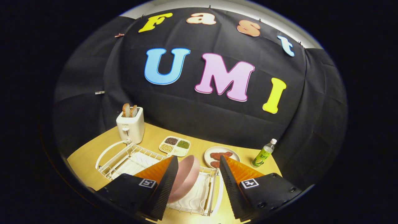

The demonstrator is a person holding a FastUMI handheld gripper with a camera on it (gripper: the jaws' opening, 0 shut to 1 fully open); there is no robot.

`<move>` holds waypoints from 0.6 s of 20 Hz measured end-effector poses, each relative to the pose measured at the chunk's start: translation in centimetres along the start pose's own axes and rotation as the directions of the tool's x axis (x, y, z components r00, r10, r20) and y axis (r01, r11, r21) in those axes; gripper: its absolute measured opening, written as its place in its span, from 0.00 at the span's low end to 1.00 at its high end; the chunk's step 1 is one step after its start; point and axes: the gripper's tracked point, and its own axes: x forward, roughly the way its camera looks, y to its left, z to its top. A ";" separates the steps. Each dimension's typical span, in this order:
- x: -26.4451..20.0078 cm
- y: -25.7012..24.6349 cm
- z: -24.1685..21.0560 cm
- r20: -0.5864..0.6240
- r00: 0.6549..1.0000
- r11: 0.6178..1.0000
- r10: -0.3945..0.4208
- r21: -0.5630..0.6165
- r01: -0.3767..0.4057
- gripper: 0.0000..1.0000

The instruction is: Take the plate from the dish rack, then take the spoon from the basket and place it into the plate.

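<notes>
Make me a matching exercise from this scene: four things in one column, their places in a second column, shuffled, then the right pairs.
Things:
1. pink plate
2. toaster
3. green bottle
4. divided dish

Places:
A. behind the dish rack, holding bread
B. between the fingers of the open hand-held gripper, standing in the rack
C. between the toaster and the round plate of food
D. beside the round plate of food, away from the rack

Pairs: 1-B, 2-A, 3-D, 4-C

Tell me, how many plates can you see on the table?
2. A pink plate stands on edge in the dish rack, between the open fingers of the gripper. A white plate with food lies flat beyond the fingers, left of the green bottle. More could hide behind the fingers.
</notes>
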 end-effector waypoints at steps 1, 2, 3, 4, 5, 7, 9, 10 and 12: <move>0.9 0.5 -1.0 -0.037 0.999 1.000 0.003 0.011 -0.003 0.79; 1.4 0.8 -1.7 -0.065 0.998 1.000 0.002 0.024 -0.001 0.78; 2.0 0.8 -2.3 -0.094 0.996 0.999 -0.006 0.042 0.010 0.77; 2.4 0.7 -2.8 -0.118 0.993 0.998 -0.011 0.067 0.019 0.73; 2.9 0.7 -3.5 -0.143 0.990 0.995 -0.013 0.097 0.028 0.67; 3.6 0.7 -4.4 -0.195 0.981 0.988 -0.021 0.149 0.051 0.58; 4.2 0.5 -5.5 -0.242 0.970 0.979 -0.030 0.188 0.077 0.43; 4.4 0.5 -6.0 -0.268 0.963 0.973 -0.029 0.213 0.088 0.39; 4.1 0.8 -7.2 -0.350 0.936 0.945 -0.019 0.301 0.132 0.36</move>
